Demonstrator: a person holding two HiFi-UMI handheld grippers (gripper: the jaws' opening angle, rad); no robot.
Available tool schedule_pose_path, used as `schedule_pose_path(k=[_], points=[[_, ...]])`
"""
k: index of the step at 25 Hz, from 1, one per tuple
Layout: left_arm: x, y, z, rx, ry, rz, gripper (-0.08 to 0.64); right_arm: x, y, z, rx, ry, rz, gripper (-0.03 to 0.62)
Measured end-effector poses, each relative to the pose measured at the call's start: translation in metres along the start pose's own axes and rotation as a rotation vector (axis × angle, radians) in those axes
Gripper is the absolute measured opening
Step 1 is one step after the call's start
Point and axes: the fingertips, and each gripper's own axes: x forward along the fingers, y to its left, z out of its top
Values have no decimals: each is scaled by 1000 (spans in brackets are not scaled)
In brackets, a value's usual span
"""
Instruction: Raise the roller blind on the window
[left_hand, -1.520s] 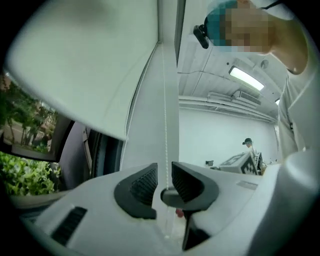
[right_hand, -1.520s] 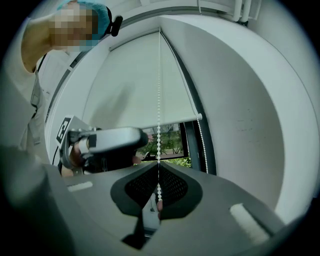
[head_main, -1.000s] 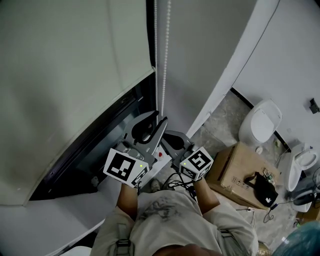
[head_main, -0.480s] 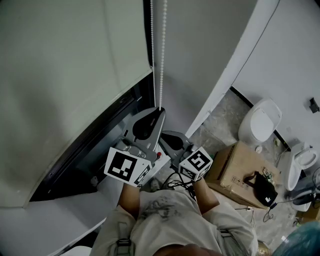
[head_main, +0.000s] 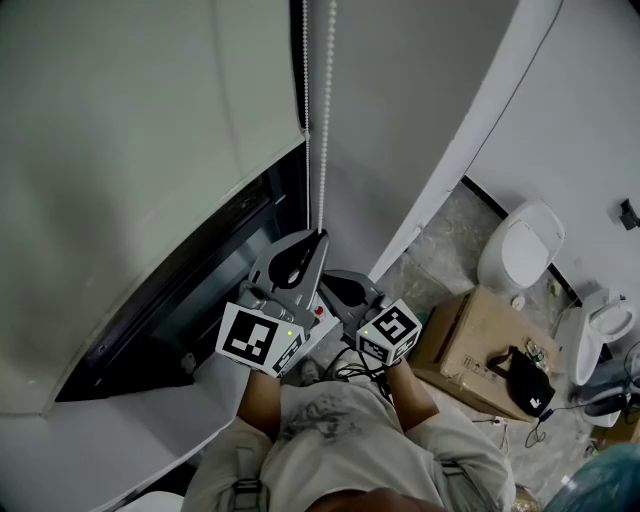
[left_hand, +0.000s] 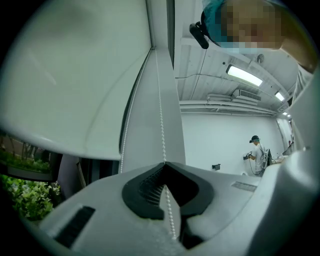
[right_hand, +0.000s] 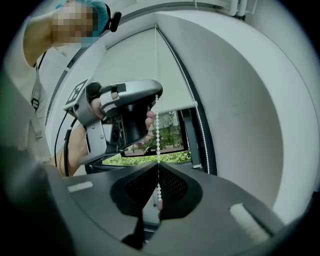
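Left gripper (head_main: 320, 235) just closed on the bead chain (head_main: 324, 120), top cut off.

Mottled grey stone floor (head_main: 447, 235), right side of head view. Standing on it: cardboard box (head_main: 462, 335) at centre right; white toilet (head_main: 520, 245), lid down, above the box by the wall; second toilet (head_main: 608, 325) at right edge. Black bag (head_main: 525, 380) atop the box. Loose cables (head_main: 535, 430) at lower right.
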Motion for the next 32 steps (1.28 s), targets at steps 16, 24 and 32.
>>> schedule_pose_path(k=[16,24,32], points=[[-12,-2,-70,-62,126,27,9,-5,-7,-69,60,141,-17,11],[-20,-6,-94,-80,174,29,9,-13,-8,-93,78,187,-20,11],[-24,-10,-103,-92,183,33,9,-22,-8,-101,47,195,-58,14]])
